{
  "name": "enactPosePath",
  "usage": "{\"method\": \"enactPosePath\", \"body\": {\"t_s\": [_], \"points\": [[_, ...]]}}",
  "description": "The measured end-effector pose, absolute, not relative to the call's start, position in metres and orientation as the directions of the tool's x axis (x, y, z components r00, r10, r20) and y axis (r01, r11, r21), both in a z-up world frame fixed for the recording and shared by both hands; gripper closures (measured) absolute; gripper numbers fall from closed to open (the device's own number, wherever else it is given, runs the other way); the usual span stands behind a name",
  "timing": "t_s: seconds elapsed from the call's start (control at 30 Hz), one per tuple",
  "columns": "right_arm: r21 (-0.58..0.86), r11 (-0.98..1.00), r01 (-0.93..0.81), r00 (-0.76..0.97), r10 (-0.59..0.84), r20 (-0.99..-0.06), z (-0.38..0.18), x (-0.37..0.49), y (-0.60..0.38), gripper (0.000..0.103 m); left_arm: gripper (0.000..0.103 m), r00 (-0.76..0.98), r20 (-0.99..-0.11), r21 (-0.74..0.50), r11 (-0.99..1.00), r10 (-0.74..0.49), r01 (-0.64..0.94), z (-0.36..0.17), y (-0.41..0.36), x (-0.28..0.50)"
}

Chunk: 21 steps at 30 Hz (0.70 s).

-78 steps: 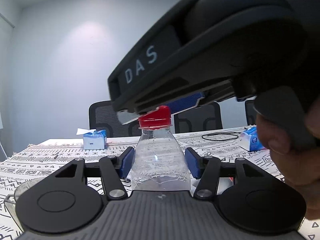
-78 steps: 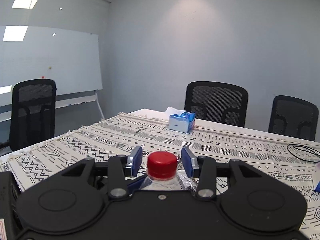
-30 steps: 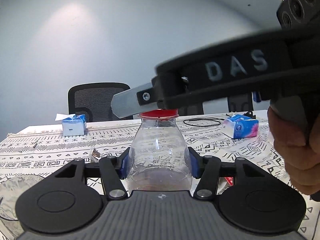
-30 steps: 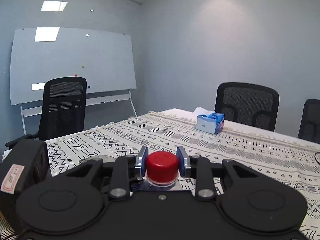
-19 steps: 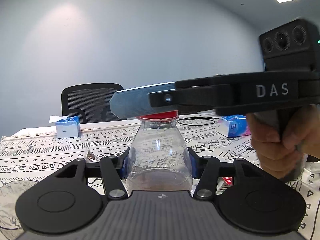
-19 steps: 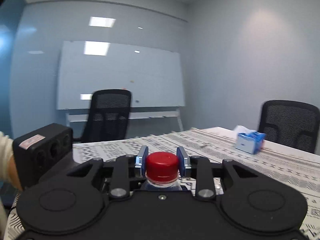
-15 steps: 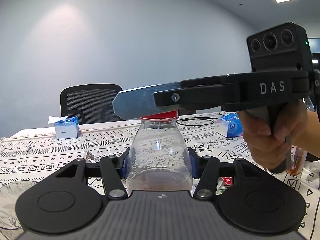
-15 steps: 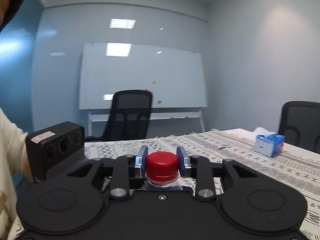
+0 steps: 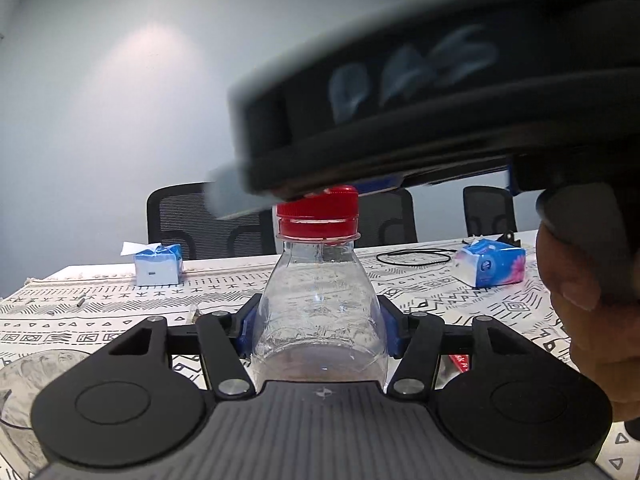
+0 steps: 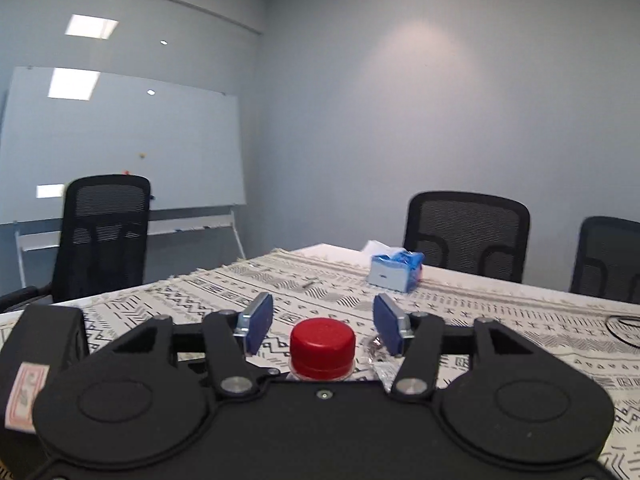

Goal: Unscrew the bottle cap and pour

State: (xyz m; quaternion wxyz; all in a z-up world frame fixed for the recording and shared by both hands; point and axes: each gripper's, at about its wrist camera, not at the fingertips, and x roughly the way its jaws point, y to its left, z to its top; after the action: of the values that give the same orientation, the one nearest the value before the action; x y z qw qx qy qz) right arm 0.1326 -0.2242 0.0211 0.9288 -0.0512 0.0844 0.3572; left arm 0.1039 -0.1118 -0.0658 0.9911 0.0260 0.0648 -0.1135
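A clear plastic bottle with a red cap stands upright on the patterned tablecloth. My left gripper has its blue pads pressed on the bottle's wide body, and its jaws are opening slightly. In the right wrist view the red cap sits low between the blue pads of my right gripper. Those jaws stand open, with a gap on each side of the cap. Seen from the left wrist, that tool's blurred black body hangs over the cap, held by a hand.
A glass bowl sits at the near left. Two blue tissue packs and a black cable loop lie farther back. Black mesh chairs ring the table, and a whiteboard stands to the left.
My right gripper was shut on the red cap and now stands open around it. The right tool has swung back from the whiteboard side toward the chairs. The left gripper still holds the bottle.
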Motion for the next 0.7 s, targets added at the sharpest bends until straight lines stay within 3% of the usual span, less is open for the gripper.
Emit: {"method": "enactPosePath", "body": {"t_s": [0.23,0.53,0.7], "points": [[-0.056,0.638,-0.768,0.637,0.753,-0.168,0.016,0.15,-0.24,0.071,0.049,0.954,-0.151,0.039,0.962,-0.26,0.269,-0.062,-0.109,0.109],[-0.063,0.282,-0.957,0.288,0.952,-0.106,0.009,0.197,-0.27,0.071,0.05,0.941,-0.167,0.015,0.953,-0.295,0.302,-0.061,-0.103,0.115],[-0.028,0.413,-0.91,0.411,0.894,-0.181,0.023,0.185,-0.251,0.069,0.05,0.945,-0.168,0.001,0.959,-0.28,0.284,-0.061,-0.101,0.115]]}}
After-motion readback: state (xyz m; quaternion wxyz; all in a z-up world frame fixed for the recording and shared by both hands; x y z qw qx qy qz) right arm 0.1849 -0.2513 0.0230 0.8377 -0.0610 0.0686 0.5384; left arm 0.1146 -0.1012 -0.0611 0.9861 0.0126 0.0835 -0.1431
